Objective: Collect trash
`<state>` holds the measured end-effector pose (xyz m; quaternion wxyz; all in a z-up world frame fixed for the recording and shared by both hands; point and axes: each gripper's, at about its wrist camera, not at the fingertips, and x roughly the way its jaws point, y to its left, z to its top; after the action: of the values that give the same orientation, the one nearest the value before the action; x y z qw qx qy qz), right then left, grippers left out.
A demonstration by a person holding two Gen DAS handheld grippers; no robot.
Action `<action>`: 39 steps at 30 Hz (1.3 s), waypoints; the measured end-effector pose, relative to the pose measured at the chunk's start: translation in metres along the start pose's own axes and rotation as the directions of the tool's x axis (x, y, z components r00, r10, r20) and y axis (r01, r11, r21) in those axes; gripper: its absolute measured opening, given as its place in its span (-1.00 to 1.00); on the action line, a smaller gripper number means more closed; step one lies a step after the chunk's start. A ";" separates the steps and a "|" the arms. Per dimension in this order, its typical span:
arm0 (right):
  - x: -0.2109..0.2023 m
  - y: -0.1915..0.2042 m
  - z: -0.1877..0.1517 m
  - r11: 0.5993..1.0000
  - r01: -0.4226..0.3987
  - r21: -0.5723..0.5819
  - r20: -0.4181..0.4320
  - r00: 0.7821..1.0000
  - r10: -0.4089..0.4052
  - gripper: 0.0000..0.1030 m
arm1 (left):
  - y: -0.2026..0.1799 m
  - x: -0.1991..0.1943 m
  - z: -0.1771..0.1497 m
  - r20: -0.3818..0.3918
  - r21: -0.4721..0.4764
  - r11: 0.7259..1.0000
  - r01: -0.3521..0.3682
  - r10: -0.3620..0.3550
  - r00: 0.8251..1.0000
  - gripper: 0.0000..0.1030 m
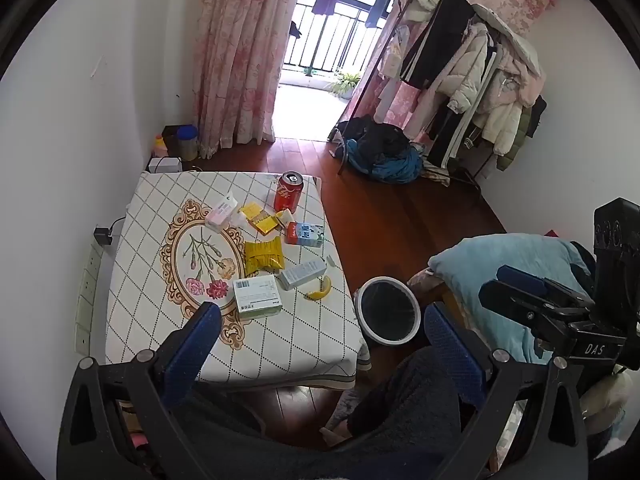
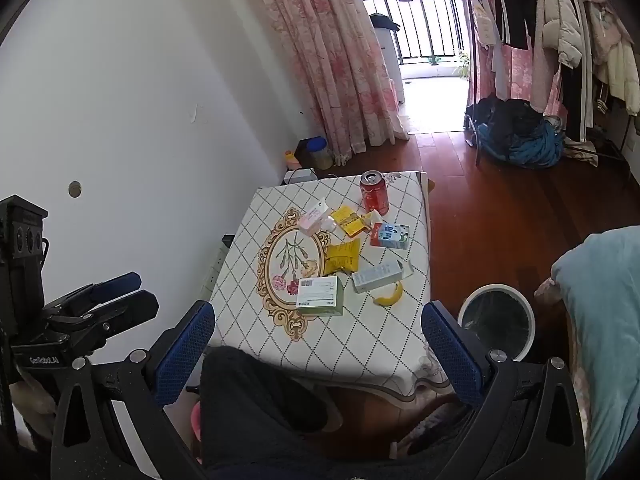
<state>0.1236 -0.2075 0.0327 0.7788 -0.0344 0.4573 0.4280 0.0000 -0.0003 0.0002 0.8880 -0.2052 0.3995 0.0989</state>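
Trash lies on a small table (image 1: 152, 200) with a checked floral cloth: a red soda can (image 1: 289, 192), a blue-red milk carton (image 1: 306, 234), yellow boxes (image 1: 260, 216), a yellow snack bag (image 1: 264, 256), a pink-white carton (image 1: 222, 212), a white box (image 1: 303, 274), a green-white box (image 1: 256, 295) and a banana peel (image 1: 320, 290). A white-rimmed bin (image 1: 388, 310) with a black liner stands on the floor right of the table. My left gripper (image 1: 322, 344) hangs open before the table's near edge. My right gripper (image 2: 319, 350) is open too, holding nothing, the bin (image 2: 496, 322) by its right finger.
A bed with a blue blanket (image 1: 520, 256) is at the right. A clothes rack (image 1: 480, 80) and a heap of clothes (image 1: 384, 156) stand beyond on the wooden floor. The white wall (image 2: 120, 120) runs along the table's left. A person's dark-clad legs (image 2: 256, 408) fill the foreground.
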 end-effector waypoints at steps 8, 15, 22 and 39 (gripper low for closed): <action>0.003 0.004 0.000 1.000 -0.007 -0.007 -0.006 1.000 0.007 1.00 | -0.001 0.002 0.000 0.002 -0.005 1.000 0.000 0.000 1.000 1.00; 0.003 0.009 0.001 1.000 -0.006 -0.006 -0.005 1.000 0.006 1.00 | 0.000 0.002 0.001 0.004 -0.005 1.000 0.012 -0.012 1.000 1.00; 0.001 0.005 0.001 1.000 -0.021 -0.004 -0.005 1.000 0.021 1.00 | -0.003 -0.006 0.007 0.003 -0.009 1.000 0.021 -0.021 1.000 1.00; 0.001 0.004 0.001 1.000 -0.016 0.002 0.003 1.000 0.016 1.00 | -0.007 -0.005 0.009 0.014 -0.003 0.999 0.042 -0.042 0.999 1.00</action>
<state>0.1216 -0.2036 0.0345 0.7761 -0.0293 0.4567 0.4338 0.0050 -0.0023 0.0118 0.8923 -0.2142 0.3887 0.0823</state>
